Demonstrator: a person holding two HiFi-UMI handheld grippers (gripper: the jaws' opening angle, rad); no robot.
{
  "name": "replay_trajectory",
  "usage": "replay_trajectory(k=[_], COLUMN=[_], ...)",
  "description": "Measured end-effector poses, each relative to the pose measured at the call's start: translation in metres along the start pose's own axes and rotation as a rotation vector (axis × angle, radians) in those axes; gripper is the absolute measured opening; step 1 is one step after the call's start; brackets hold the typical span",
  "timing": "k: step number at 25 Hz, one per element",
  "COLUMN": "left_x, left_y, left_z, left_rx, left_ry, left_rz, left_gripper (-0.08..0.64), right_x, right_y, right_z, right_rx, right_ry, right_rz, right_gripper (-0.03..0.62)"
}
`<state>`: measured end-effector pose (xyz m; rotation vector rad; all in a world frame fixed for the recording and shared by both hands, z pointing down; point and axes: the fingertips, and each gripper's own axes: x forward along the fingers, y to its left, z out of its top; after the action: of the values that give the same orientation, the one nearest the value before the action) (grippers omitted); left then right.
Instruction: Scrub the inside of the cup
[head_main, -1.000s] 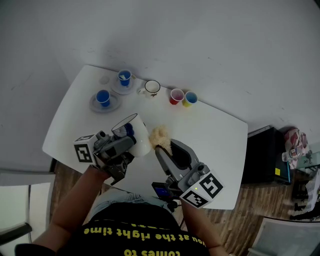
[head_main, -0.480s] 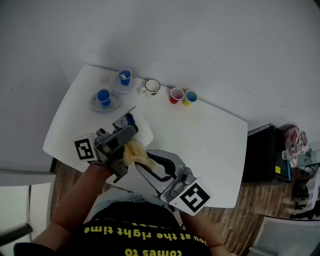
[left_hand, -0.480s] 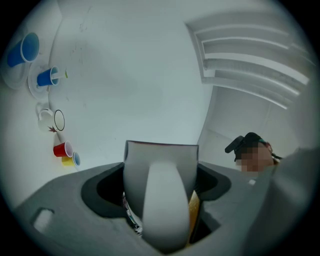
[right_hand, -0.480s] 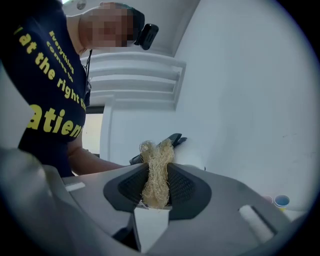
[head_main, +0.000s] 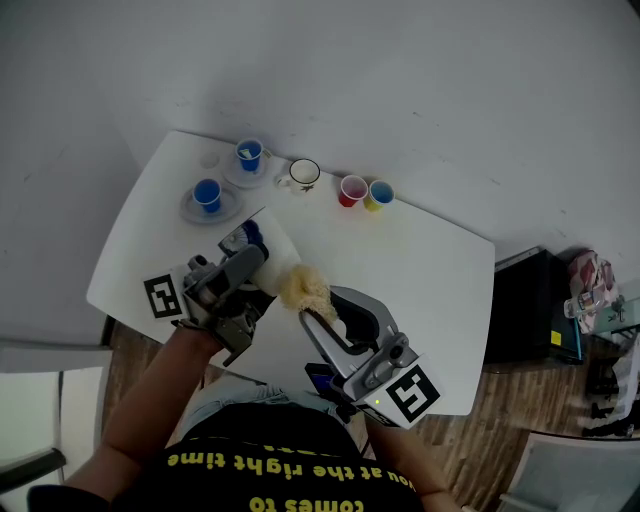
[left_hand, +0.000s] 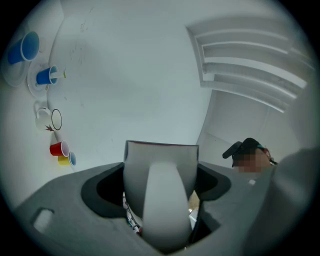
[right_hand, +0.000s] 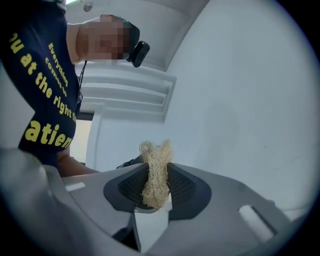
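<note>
In the head view my left gripper (head_main: 248, 276) is shut on a white cup (head_main: 274, 248) that has blue inside and is tipped over above the table's near left. The left gripper view shows the cup (left_hand: 161, 172) from its handle side, filling the gap between the jaws of that gripper (left_hand: 160, 205). My right gripper (head_main: 312, 308) is shut on a pale straw-coloured scrub pad (head_main: 303, 287), which sits just right of the cup; contact cannot be told. In the right gripper view the pad (right_hand: 156, 172) is pinched between both pads of the gripper (right_hand: 156, 186) and sticks out above them.
At the back of the white table (head_main: 430, 270) stand two blue cups on saucers (head_main: 249, 156) (head_main: 206, 195), a white mug (head_main: 304, 175), a red cup (head_main: 352, 190) and a yellow cup (head_main: 380, 196). A dark cabinet (head_main: 525, 310) stands off the table's right end.
The right gripper swung the pad left to the cup under the left gripper, then drew it back out to the right. The cup has tipped further away.
</note>
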<state>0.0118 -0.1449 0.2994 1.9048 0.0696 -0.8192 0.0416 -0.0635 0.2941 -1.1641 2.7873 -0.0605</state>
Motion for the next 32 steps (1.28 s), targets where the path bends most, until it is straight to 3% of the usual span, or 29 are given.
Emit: replay_trajectory(k=[6,14,23,32], left_x=[0.003,0.007,0.006,0.000], left_y=[-0.007,-0.012,-0.009,-0.002], left_z=[0.002,0.005,0.009,0.020], left_rx=[-0.015,-0.001,0.019,0.012], left_ry=[-0.017,-0.021,-0.047,-0.088], left_rz=[-0.020,-0.028,-0.010,0.022], left_gripper=[0.405,0.405,0.405,0.405], right_x=[-0.007,0.002,-0.004,0.002], right_y=[-0.038,-0.043,-0.033,-0.011], right_z=[-0.017,-0.057,-0.034,-0.029], right_rx=[0.028,0.122,0.093,-0.006], right_ry=[0.035,0.124,0.056,0.081], right_rz=[-0.100,-0.084,-0.054,-0.009], right_gripper=[0.115,0.115,0.115,0.115])
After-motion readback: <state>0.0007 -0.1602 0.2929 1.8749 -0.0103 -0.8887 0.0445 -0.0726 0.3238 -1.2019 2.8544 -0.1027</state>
